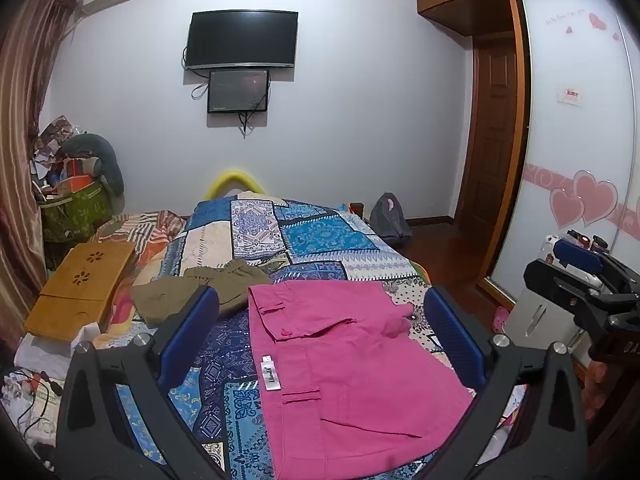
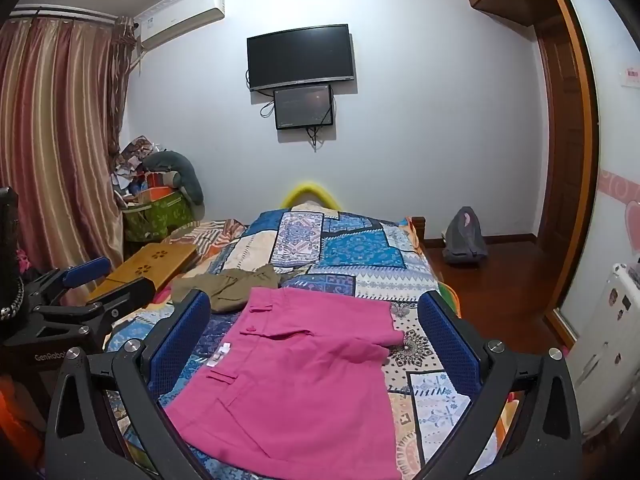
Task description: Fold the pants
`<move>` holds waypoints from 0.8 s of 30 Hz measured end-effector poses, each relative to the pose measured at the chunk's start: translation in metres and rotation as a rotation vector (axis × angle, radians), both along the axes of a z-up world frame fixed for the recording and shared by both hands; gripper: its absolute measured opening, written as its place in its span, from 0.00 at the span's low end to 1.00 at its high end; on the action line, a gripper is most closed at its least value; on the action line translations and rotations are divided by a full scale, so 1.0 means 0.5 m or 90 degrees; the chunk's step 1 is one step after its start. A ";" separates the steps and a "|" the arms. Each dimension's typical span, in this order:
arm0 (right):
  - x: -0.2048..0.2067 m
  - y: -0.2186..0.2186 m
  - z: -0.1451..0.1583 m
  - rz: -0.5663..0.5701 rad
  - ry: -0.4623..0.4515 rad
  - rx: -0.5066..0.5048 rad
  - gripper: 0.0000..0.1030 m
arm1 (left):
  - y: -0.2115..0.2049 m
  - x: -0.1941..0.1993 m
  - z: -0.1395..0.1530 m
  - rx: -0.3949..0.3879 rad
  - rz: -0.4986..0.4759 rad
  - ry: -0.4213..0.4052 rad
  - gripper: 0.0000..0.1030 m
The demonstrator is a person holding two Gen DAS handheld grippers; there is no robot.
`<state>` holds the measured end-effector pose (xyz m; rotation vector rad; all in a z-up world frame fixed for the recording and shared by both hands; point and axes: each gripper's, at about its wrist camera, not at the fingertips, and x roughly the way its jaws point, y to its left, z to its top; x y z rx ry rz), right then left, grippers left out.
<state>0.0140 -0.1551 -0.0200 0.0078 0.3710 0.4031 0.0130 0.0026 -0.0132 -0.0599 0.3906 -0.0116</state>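
Pink pants point(image 1: 348, 376) lie folded flat on the patchwork bedspread point(image 1: 320, 236), waistband to the left with a white label. They also show in the right wrist view point(image 2: 296, 384). My left gripper point(image 1: 320, 320) is open and empty, held above the pants. My right gripper point(image 2: 314, 316) is open and empty, also above them. The right gripper shows at the right edge of the left wrist view point(image 1: 580, 280); the left gripper shows at the left edge of the right wrist view point(image 2: 84, 280).
Crumpled olive pants point(image 1: 200, 284) lie on the bed beyond the pink ones, also in the right wrist view point(image 2: 228, 284). A wooden lap tray point(image 1: 84, 288) sits at the bed's left. A grey backpack point(image 1: 390, 216) is on the floor right; a wardrobe point(image 1: 580, 120) stands at right.
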 end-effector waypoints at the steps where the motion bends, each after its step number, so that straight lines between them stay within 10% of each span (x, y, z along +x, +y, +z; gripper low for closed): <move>1: 0.000 0.001 0.001 -0.001 0.000 -0.001 1.00 | 0.001 0.001 0.000 -0.001 0.000 0.001 1.00; 24: 0.000 0.000 0.003 0.000 0.001 0.000 1.00 | 0.001 0.004 0.001 -0.004 -0.001 0.004 1.00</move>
